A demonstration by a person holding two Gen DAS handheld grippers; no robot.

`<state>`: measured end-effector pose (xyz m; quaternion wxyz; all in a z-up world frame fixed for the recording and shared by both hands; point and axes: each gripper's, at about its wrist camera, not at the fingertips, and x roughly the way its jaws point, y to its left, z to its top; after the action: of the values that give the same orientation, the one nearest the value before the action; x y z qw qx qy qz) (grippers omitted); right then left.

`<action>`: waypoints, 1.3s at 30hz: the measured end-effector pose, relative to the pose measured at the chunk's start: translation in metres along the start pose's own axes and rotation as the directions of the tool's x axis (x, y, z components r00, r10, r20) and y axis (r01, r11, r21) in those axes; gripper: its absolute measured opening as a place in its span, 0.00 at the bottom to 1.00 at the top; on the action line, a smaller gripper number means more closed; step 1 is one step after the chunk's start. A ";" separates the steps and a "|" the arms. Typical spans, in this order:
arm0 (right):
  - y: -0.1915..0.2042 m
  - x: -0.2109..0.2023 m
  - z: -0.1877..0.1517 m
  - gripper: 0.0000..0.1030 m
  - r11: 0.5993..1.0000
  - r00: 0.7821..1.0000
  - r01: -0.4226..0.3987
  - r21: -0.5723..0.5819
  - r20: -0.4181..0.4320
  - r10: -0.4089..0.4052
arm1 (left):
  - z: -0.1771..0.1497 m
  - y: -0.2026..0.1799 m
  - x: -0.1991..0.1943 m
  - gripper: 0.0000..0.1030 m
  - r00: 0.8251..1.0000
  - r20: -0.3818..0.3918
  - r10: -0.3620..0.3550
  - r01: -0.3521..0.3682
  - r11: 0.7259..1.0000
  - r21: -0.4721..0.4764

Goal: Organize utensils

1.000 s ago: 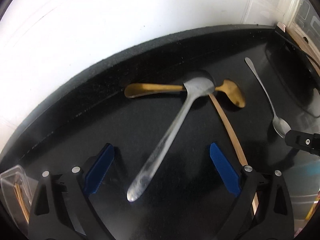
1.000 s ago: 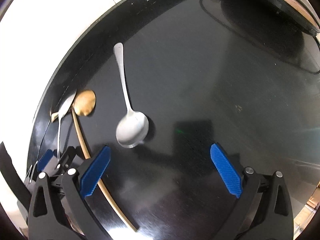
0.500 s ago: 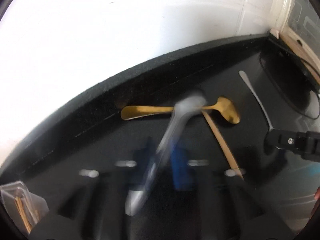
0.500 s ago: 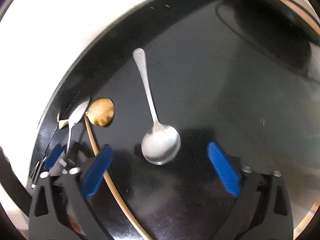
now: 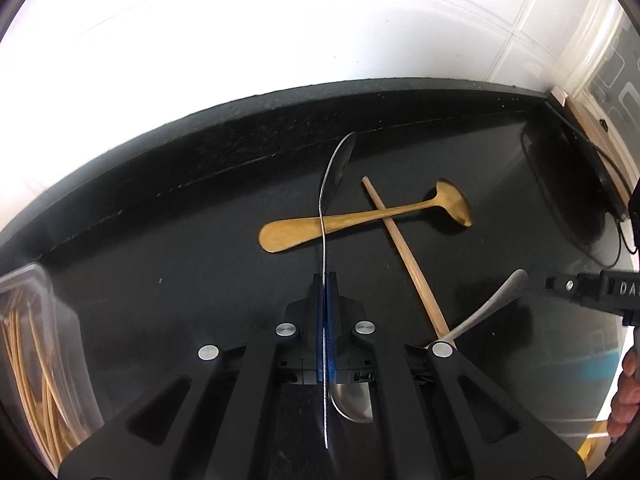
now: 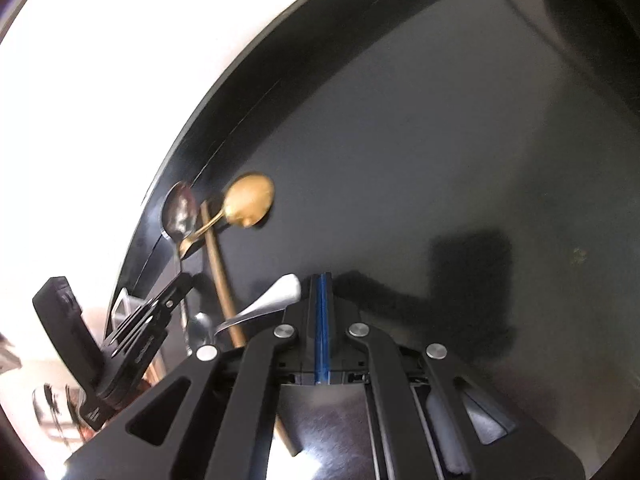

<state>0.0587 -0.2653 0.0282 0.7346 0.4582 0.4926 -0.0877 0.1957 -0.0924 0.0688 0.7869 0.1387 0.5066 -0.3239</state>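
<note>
My left gripper (image 5: 326, 280) is shut on the handle of a large silver spoon (image 5: 334, 176), held edge-on above the black counter with its bowl pointing away. My right gripper (image 6: 322, 280) is shut on a smaller silver spoon (image 6: 276, 298), whose handle sticks out to the left; it also shows in the left wrist view (image 5: 496, 300). A gold spoon (image 5: 360, 218) lies on the counter, crossed by a gold chopstick (image 5: 404, 256). Both lie just beyond the left gripper and left of the right gripper, where the gold spoon's bowl (image 6: 250, 200) shows.
A clear plastic box (image 5: 36, 360) holding several thin gold sticks sits at the left. A black cable (image 5: 576, 184) lies at the back right of the counter (image 5: 160, 272). A white tiled wall (image 5: 280, 32) runs behind the counter.
Both grippers have closed from open. The left has lifted the large silver spoon off the gold spoon and chopstick. The right has taken hold of the smaller silver spoon and raised it.
</note>
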 end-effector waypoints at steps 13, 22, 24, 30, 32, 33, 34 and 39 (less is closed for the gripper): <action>0.131 0.034 -0.072 0.00 0.203 0.982 0.132 -0.970 0.101 -0.158 | -0.031 0.048 -0.062 0.00 0.998 0.055 0.027 -0.020 0.991 -0.131; 0.175 0.083 -0.045 0.86 0.061 0.996 -0.028 -0.998 -0.032 -0.078 | -0.059 0.078 -0.089 0.00 0.997 0.062 0.056 -0.038 0.963 -0.267; 0.182 0.100 -0.034 0.83 0.026 0.992 -0.041 -0.999 -0.043 -0.115 | -0.066 0.085 -0.095 0.00 0.996 0.064 0.061 -0.039 0.954 -0.299; 0.168 0.117 -0.024 0.56 0.027 0.972 -0.077 -0.997 -0.081 -0.221 | -0.077 0.093 -0.104 0.00 0.996 0.061 0.066 -0.040 0.935 -0.353; 0.164 0.115 -0.017 0.39 0.108 0.964 -0.108 -0.988 -0.131 -0.232 | -0.079 0.093 -0.105 0.00 0.996 0.061 0.067 -0.040 0.931 -0.363; 0.160 0.111 -0.016 0.34 0.118 0.964 -0.102 -0.988 -0.127 -0.234 | -0.085 0.091 -0.108 0.00 0.996 0.062 0.069 -0.042 0.930 -0.366; 0.155 0.104 -0.015 0.24 0.135 0.963 -0.104 -0.985 -0.133 -0.236 | -0.086 0.090 -0.111 0.00 0.995 0.062 0.073 -0.045 0.929 -0.366; 0.127 0.075 -0.025 0.08 0.258 0.951 -0.121 -0.958 -0.186 -0.246 | -0.095 0.086 -0.121 0.00 0.995 0.075 0.061 -0.029 0.927 -0.373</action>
<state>0.1538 -0.1503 0.0405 0.7726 -0.0960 0.5661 0.2708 0.1510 0.0690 0.1241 0.8271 -0.0152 0.5212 -0.2096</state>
